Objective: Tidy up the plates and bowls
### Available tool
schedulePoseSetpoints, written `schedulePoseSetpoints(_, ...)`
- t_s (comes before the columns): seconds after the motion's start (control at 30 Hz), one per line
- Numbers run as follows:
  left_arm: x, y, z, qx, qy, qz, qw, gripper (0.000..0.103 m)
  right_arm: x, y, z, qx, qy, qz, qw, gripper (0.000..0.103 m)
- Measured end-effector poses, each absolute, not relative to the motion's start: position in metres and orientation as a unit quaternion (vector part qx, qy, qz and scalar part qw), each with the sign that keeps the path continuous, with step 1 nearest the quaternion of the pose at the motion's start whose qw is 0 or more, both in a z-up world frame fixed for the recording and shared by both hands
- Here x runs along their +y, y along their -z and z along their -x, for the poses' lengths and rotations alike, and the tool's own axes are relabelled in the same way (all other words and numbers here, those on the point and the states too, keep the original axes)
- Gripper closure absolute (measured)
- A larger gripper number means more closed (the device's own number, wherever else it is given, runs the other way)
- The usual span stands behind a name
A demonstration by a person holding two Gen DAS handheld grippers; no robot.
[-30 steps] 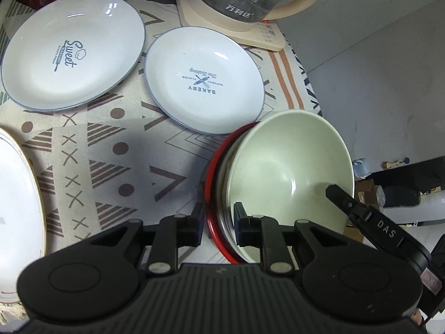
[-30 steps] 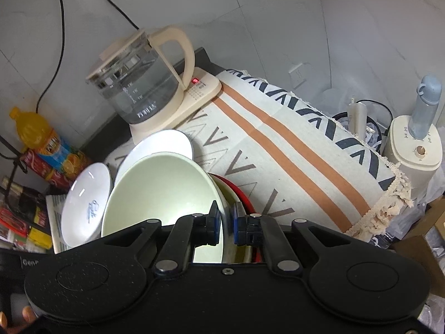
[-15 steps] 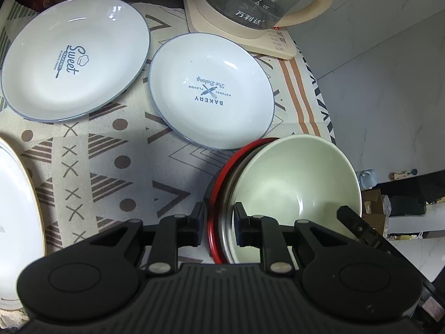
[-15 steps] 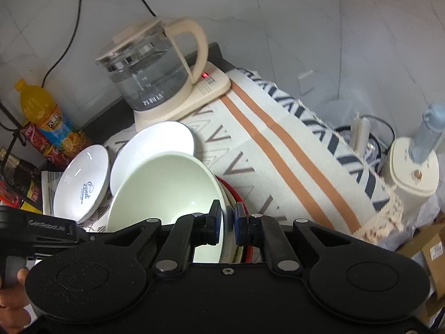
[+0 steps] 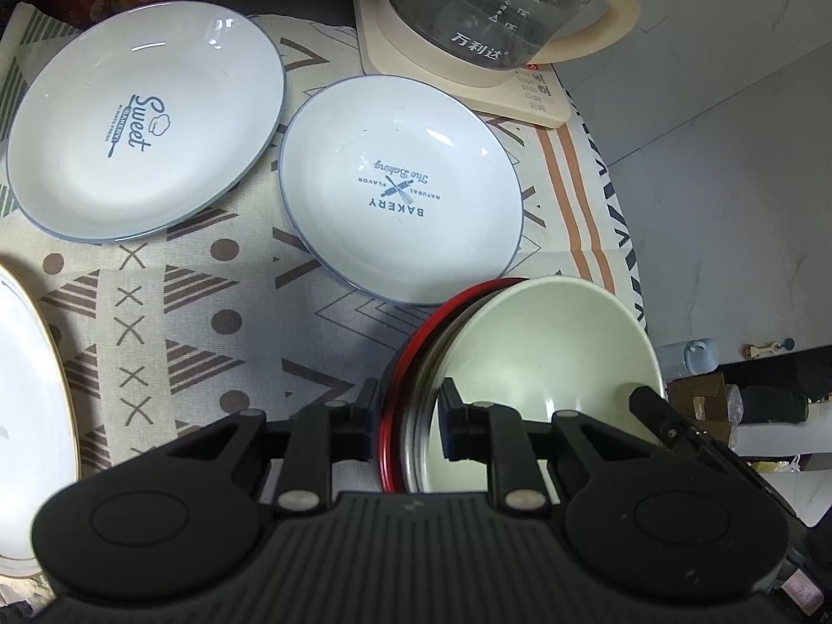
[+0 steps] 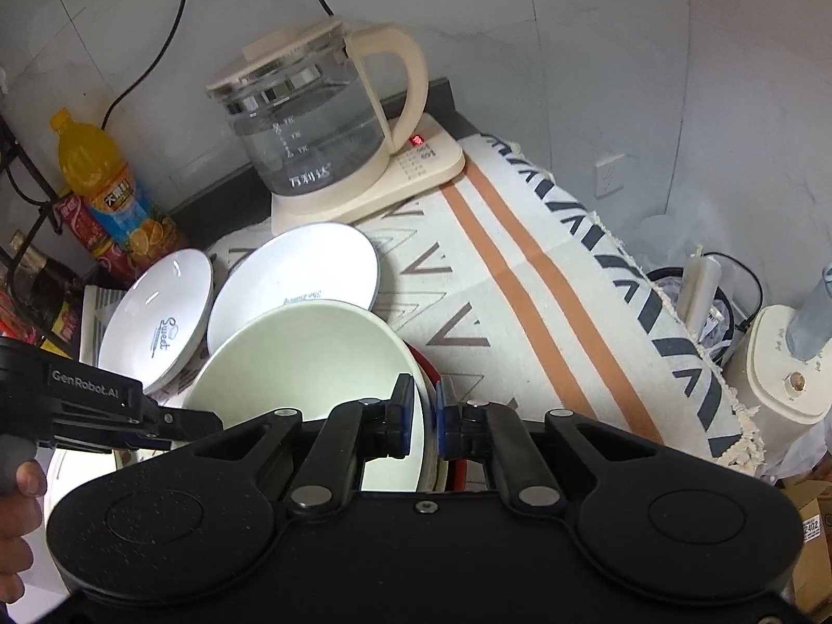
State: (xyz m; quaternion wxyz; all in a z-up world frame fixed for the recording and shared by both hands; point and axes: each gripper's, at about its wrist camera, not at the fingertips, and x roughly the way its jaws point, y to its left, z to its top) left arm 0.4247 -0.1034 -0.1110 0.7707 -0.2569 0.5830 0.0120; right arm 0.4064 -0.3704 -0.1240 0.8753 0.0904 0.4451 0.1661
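A pale green bowl (image 5: 551, 348) sits nested in a metal bowl and a red bowl (image 5: 400, 364) at the cloth's right edge. My left gripper (image 5: 408, 408) is shut on the rims of the red and metal bowls. My right gripper (image 6: 425, 416) is shut on the green bowl's (image 6: 312, 359) rim from the other side. Two white plates lie on the cloth: "Sweet" (image 5: 140, 119) at far left, "Bakery" (image 5: 400, 192) beside the stack. Both plates show in the right wrist view, "Sweet" (image 6: 161, 322) and "Bakery" (image 6: 296, 270).
A glass kettle (image 6: 317, 125) on a cream base (image 5: 452, 67) stands behind the plates. A juice bottle (image 6: 99, 177) and snack packs stand at the back left. A gold-rimmed white plate (image 5: 26, 416) lies at the left edge. The table's right edge drops off beside the bowls.
Both views have shifted slightly; the kettle and plates now sit lower and larger in frame. The bowl stack looks moved a little toward the table's near right. Both grips are unchanged.
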Motion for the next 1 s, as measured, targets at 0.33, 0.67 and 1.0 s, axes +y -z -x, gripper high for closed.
schedulePoseSetpoints(0.33,-0.104,0.106,-0.418,0.577,-0.024,0.26,0.774,0.083,-0.375,0.12,-0.408,0.456,-0.175,-0.103,0.867,0.092)
schedulePoseSetpoints(0.67,-0.098,0.095,-0.398,0.559,-0.039,0.277,0.781,0.079,-0.382,0.115,-0.408,0.454,-0.207,-0.085,0.862,0.096)
schedulePoseSetpoints(1.0,-0.082,0.086,-0.373,0.542,-0.097,0.283,0.785,0.069,-0.386,0.118,-0.414,0.459,-0.248,-0.064,0.851,0.099)
